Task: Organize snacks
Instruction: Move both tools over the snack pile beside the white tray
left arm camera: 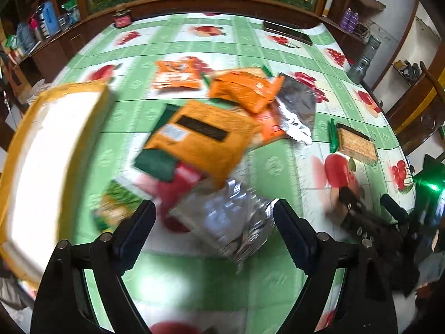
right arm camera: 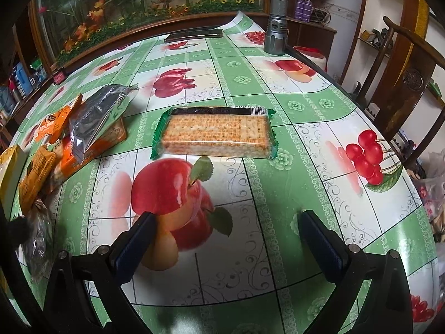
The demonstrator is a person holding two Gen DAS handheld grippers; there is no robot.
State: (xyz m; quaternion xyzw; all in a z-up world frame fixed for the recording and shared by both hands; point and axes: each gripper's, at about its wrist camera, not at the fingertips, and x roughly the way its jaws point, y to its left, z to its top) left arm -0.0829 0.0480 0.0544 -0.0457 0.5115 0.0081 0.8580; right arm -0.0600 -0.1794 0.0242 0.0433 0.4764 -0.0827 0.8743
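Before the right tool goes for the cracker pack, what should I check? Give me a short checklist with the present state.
1. Right tool open and empty: ok.
2. Cracker pack lies flat, apart from the snack pile: ok.
3. Tablecloth between tool and pack bare: ok.
4. Left tool out of the way, over the silver packet: ok.
5. Box free for packs: cannot tell.

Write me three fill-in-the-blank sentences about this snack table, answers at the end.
1. The cracker pack lies apart from the pile, on the ____ tablecloth.
2. The right gripper is ____, with nothing between its fingers.
3. Above the left gripper lies a crinkled ____ foil bag.

Missing words: green; open; silver
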